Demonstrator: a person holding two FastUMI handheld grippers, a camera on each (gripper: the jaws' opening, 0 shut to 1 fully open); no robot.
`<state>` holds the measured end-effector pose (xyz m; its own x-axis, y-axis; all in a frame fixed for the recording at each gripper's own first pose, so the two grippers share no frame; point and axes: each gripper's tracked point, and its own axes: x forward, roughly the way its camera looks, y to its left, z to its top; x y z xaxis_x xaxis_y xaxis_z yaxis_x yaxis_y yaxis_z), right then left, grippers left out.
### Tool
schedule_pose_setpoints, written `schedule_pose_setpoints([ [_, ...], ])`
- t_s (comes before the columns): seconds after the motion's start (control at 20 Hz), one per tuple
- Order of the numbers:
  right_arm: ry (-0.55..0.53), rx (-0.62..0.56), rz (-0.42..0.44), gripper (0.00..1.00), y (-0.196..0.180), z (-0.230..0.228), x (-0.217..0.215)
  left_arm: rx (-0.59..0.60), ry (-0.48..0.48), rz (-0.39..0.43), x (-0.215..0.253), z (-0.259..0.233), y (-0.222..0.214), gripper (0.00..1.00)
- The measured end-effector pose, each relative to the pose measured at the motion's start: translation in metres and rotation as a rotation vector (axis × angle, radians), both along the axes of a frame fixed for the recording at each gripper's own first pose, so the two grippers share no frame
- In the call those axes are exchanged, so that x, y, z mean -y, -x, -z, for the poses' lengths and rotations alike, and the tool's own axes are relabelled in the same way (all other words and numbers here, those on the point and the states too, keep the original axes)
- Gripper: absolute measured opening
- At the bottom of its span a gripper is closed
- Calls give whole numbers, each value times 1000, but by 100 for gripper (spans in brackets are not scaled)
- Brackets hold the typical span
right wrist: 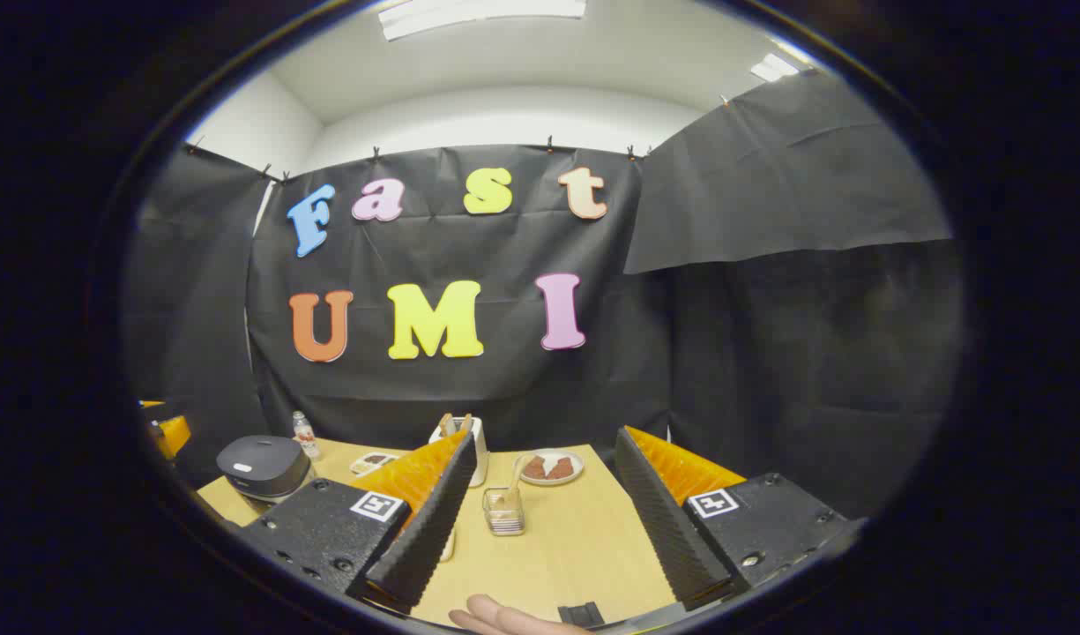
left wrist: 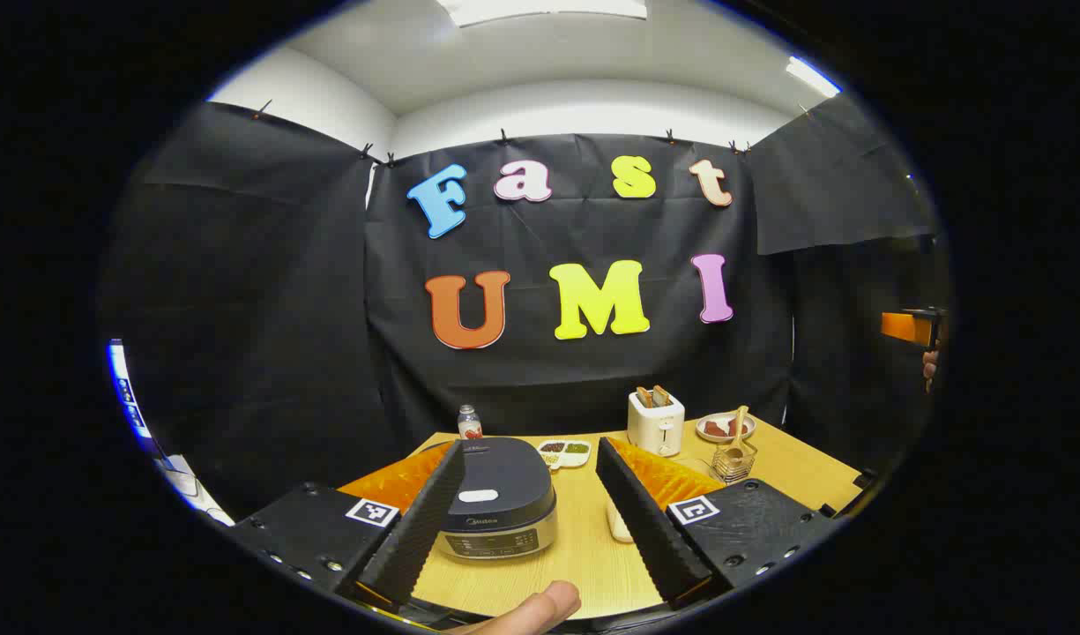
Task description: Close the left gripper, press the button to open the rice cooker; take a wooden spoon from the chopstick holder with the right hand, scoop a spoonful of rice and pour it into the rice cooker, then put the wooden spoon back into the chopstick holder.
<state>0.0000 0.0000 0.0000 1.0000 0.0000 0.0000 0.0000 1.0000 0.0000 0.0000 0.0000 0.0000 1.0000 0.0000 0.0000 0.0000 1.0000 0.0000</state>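
The dark rice cooker (left wrist: 500,507) stands with its lid down on the wooden table (left wrist: 584,556), a white button (left wrist: 478,496) on its top. My left gripper (left wrist: 531,445) is open and hovers in front of the cooker, which sits by its left finger. A wooden spoon (left wrist: 739,428) stands in the wire chopstick holder (left wrist: 733,460) at the right. In the right gripper view the holder (right wrist: 503,513) with the spoon (right wrist: 515,481) lies between the open fingers of my right gripper (right wrist: 547,437), farther off. The cooker (right wrist: 262,466) is at the left there.
A white toaster (left wrist: 655,422), a plate of food (left wrist: 723,429), a small divided dish (left wrist: 564,451) and a small bottle (left wrist: 469,422) line the table's back. A white object (left wrist: 617,522) is half hidden behind the left gripper's right finger. A thumb (left wrist: 540,608) shows at the bottom.
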Motion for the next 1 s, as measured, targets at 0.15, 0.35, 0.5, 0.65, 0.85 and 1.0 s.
schedule_pose_setpoints([
  [0.15, 0, 14, -4, 100, 5, -4, 0, -13, 8, -7, -5, 4, -4, 96],
  [0.35, -6, 8, -18, 100, 6, 1, -3, -9, 42, -26, -18, 4, -9, 96],
  [0.5, -14, -5, -27, 100, 4, 9, -2, -3, 40, -53, -29, 8, -18, 96],
  [0.65, -26, -34, -20, 98, 3, 20, 4, -30, 54, -56, -40, 21, -25, 96],
  [0.85, -32, -18, -39, 98, 2, 22, 3, -23, 60, -52, -53, 26, -47, 91],
  [1.0, -27, -15, -51, 98, -5, 28, 0, 5, 63, -44, -54, 25, -64, 71],
])
